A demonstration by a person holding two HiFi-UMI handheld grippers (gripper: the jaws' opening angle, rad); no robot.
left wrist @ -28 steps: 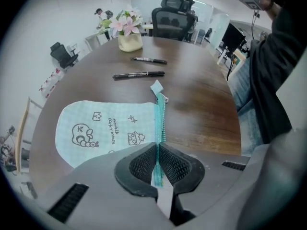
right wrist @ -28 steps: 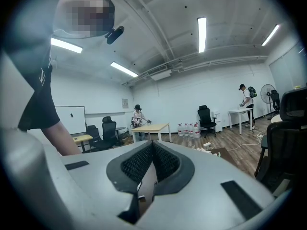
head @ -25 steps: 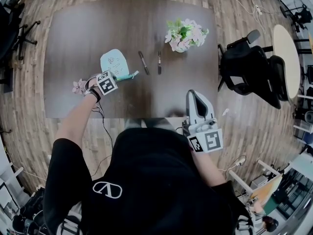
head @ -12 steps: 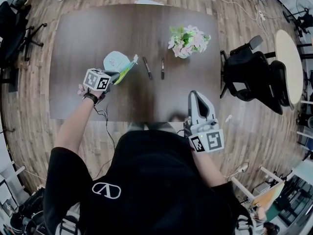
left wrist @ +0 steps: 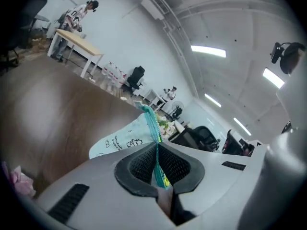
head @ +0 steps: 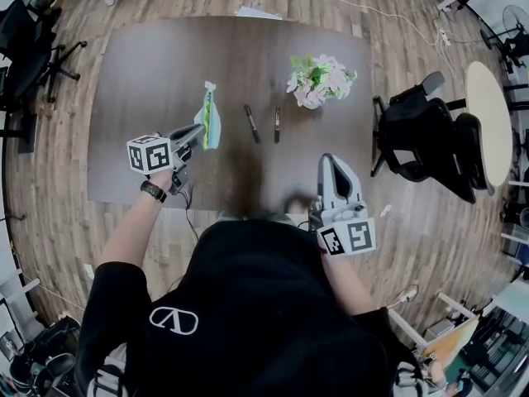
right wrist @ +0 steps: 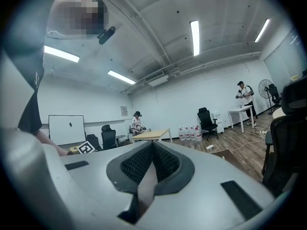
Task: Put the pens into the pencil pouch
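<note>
Left gripper point(head: 197, 132): my left forearm reaches forward, wrist bent, so the gripper points across the table point(head: 140, 64) toward the flowers point(head: 321, 78). Its marker cube faces me. In the left gripper view the jaws point(left wrist: 156, 153) are pressed nearly together on the teal zip edge of the pouch point(left wrist: 117, 140). The pouch point(head: 211, 122) is held edge-on, well left of the flowers and clear of the tabletop, as far as I can judge.

Pens: two, one pen point(head: 251, 123) and a second pen point(head: 276, 125), lie side by side on the table, just left of the flowers and on my side of them, between flowers and pouch.

Right gripper point(head: 327, 163): held level at the table edge on my side of the flowers, pointing forward. The jaws point(right wrist: 152, 153) are fully together with nothing between them.
</note>
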